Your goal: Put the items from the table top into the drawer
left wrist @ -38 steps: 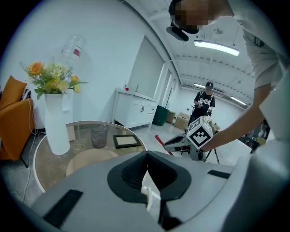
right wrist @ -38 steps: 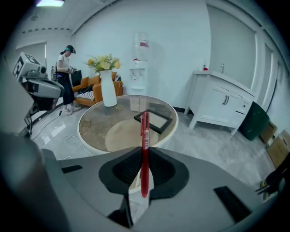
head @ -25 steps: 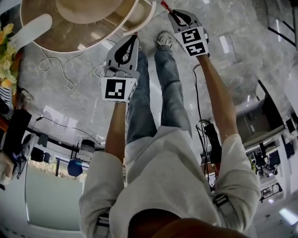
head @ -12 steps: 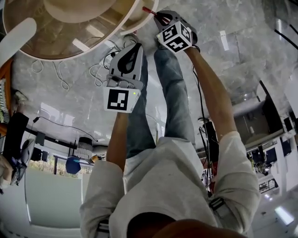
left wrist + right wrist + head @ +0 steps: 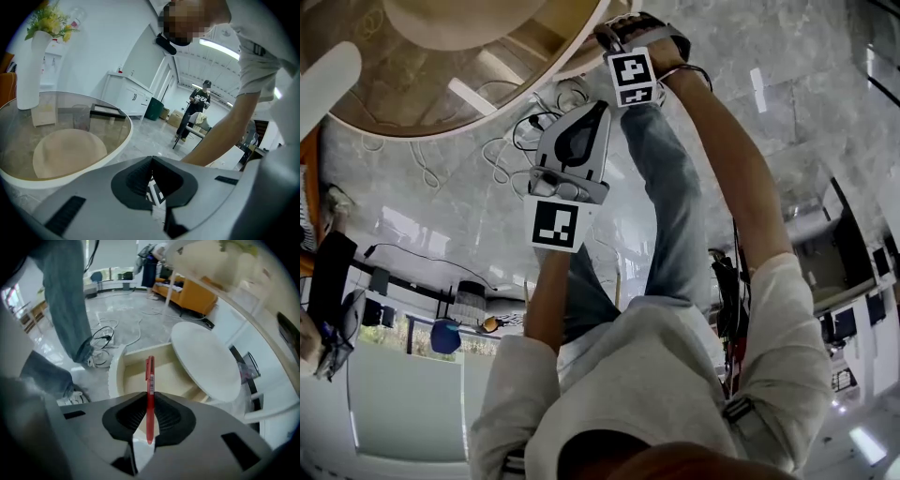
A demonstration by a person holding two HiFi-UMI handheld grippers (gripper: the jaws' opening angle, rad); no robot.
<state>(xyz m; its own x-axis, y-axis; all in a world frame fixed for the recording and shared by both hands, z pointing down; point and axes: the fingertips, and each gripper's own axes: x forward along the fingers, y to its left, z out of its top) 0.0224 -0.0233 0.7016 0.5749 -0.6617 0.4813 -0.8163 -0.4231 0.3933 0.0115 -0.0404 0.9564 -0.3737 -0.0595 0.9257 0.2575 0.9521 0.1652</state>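
Red pen (image 5: pixel 150 380) sits clamped in the right claw (image 5: pixel 149 403), pointing toward drawer (image 5: pixel 116 376).

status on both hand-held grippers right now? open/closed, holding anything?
Left hand-held gripper: closed, nothing between the jaws.
Right hand-held gripper: closed on a red pen.

Bright, even indoor light in all three views. White glare streaks on glass tabletop (image 5: pixel 473 94) and glossy floor (image 5: pixel 757 89). Blown-out ceiling strip light (image 5: pixel 219 46) in left gripper view. Heavy fisheye bending toward edges; black vignetted corners in both gripper views. Smeared blur across upper right of right gripper view; red pen (image 5: pixel 150 394) sharp. Soft, faint shadows only.
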